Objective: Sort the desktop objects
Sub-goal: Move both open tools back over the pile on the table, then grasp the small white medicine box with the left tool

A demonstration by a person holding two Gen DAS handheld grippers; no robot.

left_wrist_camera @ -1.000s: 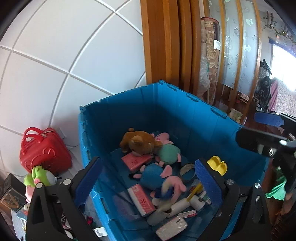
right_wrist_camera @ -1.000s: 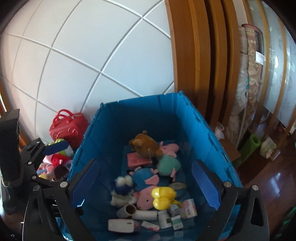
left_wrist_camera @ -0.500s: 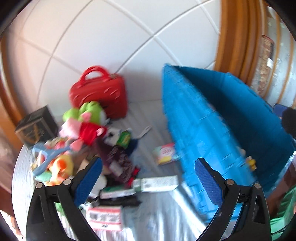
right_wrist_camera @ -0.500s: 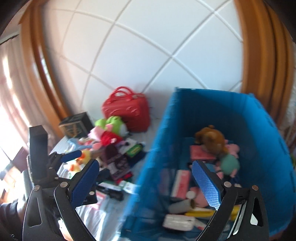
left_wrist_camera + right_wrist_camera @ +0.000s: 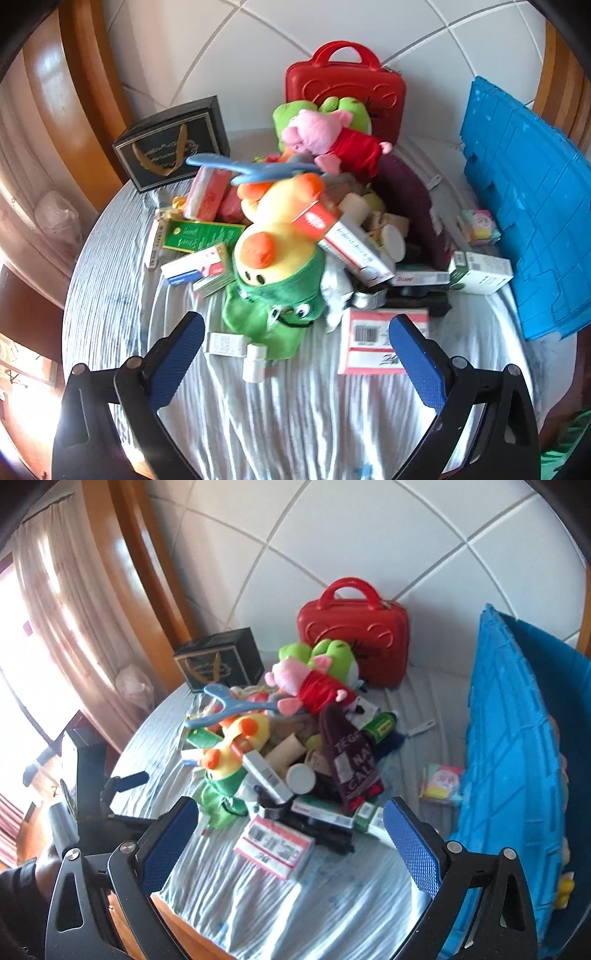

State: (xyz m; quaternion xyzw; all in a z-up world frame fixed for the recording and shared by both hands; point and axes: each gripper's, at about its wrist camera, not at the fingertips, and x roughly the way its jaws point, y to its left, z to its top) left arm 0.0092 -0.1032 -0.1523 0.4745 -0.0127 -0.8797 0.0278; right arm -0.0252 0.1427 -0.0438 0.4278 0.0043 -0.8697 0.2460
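Note:
A heap of toys and boxes lies on a round table with a pale cloth [image 5: 295, 417]. A yellow duck plush [image 5: 275, 236] in a green frog hood tops it, with a pink pig plush [image 5: 328, 142] and a blue slingshot [image 5: 255, 168] behind. A barcode box [image 5: 373, 341] lies at the near edge of the heap. My left gripper [image 5: 295, 358] is open and empty just in front of the duck. My right gripper [image 5: 290, 838] is open and empty over the barcode box [image 5: 275, 843]. The left gripper also shows in the right wrist view [image 5: 125, 779].
A blue crate [image 5: 524, 218] stands at the table's right, also in the right wrist view [image 5: 517, 775]. A red case [image 5: 345, 98] and a black gift bag [image 5: 171, 147] stand at the back by the white wall. A small pastel box [image 5: 441, 782] lies near the crate.
Both grippers have swung left, away from the blue crate's inside, and now face the heap on the table. Both stay open and empty.

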